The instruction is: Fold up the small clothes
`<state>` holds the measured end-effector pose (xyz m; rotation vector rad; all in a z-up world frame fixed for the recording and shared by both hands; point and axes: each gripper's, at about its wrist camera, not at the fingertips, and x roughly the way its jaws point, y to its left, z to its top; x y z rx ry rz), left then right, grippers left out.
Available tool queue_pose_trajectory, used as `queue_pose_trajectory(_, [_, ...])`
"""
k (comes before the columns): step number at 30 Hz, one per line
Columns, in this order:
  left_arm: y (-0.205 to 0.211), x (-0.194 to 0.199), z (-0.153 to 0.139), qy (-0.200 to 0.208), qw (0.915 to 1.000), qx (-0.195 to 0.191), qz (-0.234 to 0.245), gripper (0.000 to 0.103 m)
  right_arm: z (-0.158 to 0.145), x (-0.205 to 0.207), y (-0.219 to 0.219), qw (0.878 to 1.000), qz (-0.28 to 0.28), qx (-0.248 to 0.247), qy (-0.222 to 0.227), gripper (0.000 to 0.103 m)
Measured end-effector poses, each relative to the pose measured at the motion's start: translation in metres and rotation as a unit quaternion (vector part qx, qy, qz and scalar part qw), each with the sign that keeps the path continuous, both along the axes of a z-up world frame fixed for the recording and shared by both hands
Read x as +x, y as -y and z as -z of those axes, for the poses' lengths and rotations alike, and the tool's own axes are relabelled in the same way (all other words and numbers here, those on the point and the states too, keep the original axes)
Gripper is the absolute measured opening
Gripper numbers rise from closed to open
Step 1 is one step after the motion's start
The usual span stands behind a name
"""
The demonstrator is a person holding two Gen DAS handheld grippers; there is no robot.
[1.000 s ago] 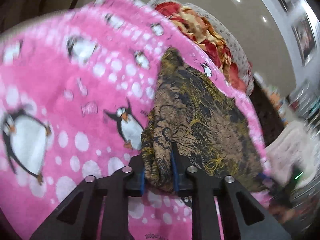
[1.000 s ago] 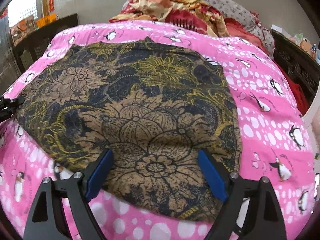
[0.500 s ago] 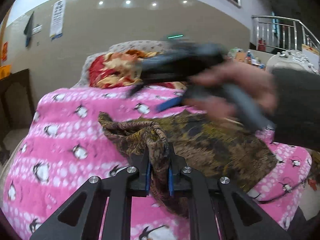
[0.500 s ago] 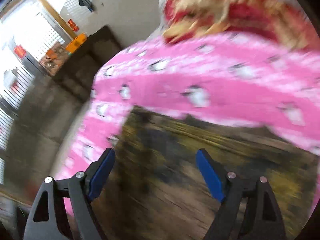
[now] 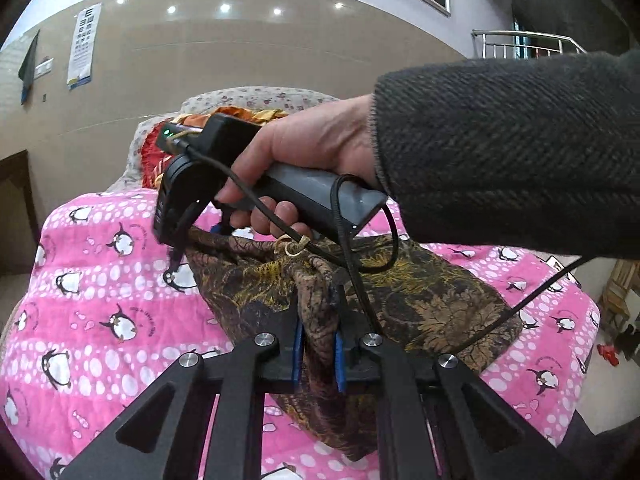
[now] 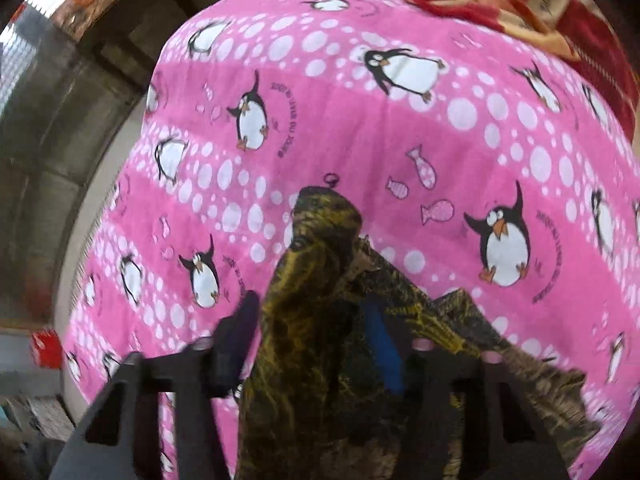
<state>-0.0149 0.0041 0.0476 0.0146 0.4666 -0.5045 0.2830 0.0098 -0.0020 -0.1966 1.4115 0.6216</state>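
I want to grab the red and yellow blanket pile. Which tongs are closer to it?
Right. The right tongs, just closing on the brown cloth between them, reach out mid-bed toward the pile; the left tongs clamp the cloth farther back.

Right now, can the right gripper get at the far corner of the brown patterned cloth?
Probably yes: the right gripper has been closing its jaws around the brown patterned cloth, nothing blocking.
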Motion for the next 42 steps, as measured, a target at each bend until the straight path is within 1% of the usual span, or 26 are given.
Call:
queue_pose_trajectory(1, [0.001, -0.001, -0.002, 0.0, 1.0, 0.0, 0.002, 0.0, -0.001, -0.001, -0.001, 1.0, -0.007, -0.008, 0.006, 0.017])
queue_pose_trajectory(2, [0.004, -0.004, -0.005, 0.004, 1.0, 0.002, 0.005, 0.0, -0.003, -0.003, -0.001, 1.0, -0.009, -0.011, 0.015, 0.008])
queue_pose_trajectory(4, [0.008, -0.007, -0.011, 0.011, 0.9999, 0.003, 0.012, 0.0, -0.013, 0.0, 0.013, 1.0, 0.004, 0.002, 0.023, 0.007])
queue_pose_trajectory(8, [0.031, -0.013, -0.023, 0.024, 0.9988, 0.006, 0.044, 0.0, -0.035, -0.002, 0.07, 0.998, 0.035, 0.026, 0.035, 0.007])
queue_pose_trajectory(11, [0.065, -0.014, -0.024, 0.029, 0.9961, 0.019, 0.082, 0.0, -0.053, -0.009, 0.132, 0.997, 0.061, 0.038, 0.042, 0.007])
queue_pose_trajectory(15, [0.112, -0.013, -0.019, 0.025, 0.9912, 0.036, 0.125, 0.0, -0.064, -0.018, 0.212, 0.992, 0.104, 0.047, 0.048, 0.006])
queue_pose_trajectory(17, [0.14, -0.016, -0.018, 0.025, 0.9866, 0.045, 0.155, 0.0, -0.061, -0.024, 0.252, 0.991, 0.121, 0.043, 0.042, 0.006])
queue_pose_trajectory(20, [0.178, -0.022, -0.011, 0.02, 0.9804, 0.058, 0.187, 0.0, -0.049, -0.032, 0.295, 0.989, 0.139, 0.039, 0.034, 0.006])
queue_pose_trajectory(23, [0.209, -0.021, -0.001, 0.003, 0.9759, 0.066, 0.208, 0.0, -0.036, -0.038, 0.327, 0.987, 0.153, 0.043, 0.026, 0.006])
queue_pose_trajectory(27, [0.234, -0.022, 0.012, -0.016, 0.9717, 0.074, 0.224, 0.0, -0.02, -0.044, 0.365, 0.984, 0.17, 0.057, 0.017, 0.006])
queue_pose_trajectory(29, [0.246, -0.019, 0.031, -0.037, 0.9679, 0.092, 0.231, 0.0, -0.007, -0.046, 0.376, 0.982, 0.176, 0.068, 0.013, 0.006])
queue_pose_trajectory(31, [0.253, -0.016, 0.048, -0.068, 0.9628, 0.104, 0.24, 0.0, 0.011, -0.049, 0.386, 0.979, 0.185, 0.082, 0.008, 0.008])
queue_pose_trajectory(32, [0.256, -0.014, 0.06, -0.09, 0.9594, 0.115, 0.241, 0.0, 0.025, -0.05, 0.391, 0.976, 0.2, 0.081, 0.009, 0.021])
queue_pose_trajectory(33, [0.256, -0.015, 0.065, -0.1, 0.9579, 0.12, 0.241, 0.0, 0.034, -0.052, 0.396, 0.974, 0.212, 0.084, 0.011, 0.029])
queue_pose_trajectory(34, [0.254, -0.016, 0.066, -0.109, 0.9567, 0.119, 0.242, 0.0, 0.041, -0.055, 0.402, 0.968, 0.23, 0.095, 0.016, 0.033])
queue_pose_trajectory(35, [0.247, -0.018, 0.062, -0.121, 0.9552, 0.111, 0.246, 0.0, 0.041, -0.059, 0.408, 0.962, 0.245, 0.119, 0.019, 0.033])
queue_pose_trajectory(37, [0.233, -0.022, 0.051, -0.136, 0.9541, 0.094, 0.25, 0.0, 0.032, -0.067, 0.419, 0.953, 0.264, 0.144, 0.028, 0.033])
queue_pose_trajectory(39, [0.205, -0.028, 0.032, -0.137, 0.9591, 0.061, 0.24, 0.0, 0.006, -0.086, 0.431, 0.944, 0.277, 0.166, 0.065, 0.033])
queue_pose_trajectory(40, [0.192, -0.029, 0.024, -0.131, 0.9633, 0.051, 0.229, 0.0, -0.008, -0.097, 0.435, 0.942, 0.277, 0.173, 0.083, 0.033])
queue_pose_trajectory(41, [0.171, -0.029, 0.016, -0.116, 0.9722, 0.042, 0.199, 0.006, -0.026, -0.115, 0.435, 0.942, 0.265, 0.173, 0.108, 0.033])
queue_pose_trajectory(42, [0.159, -0.026, 0.013, -0.108, 0.9776, 0.039, 0.176, 0.015, -0.041, -0.135, 0.431, 0.945, 0.247, 0.171, 0.132, 0.034])
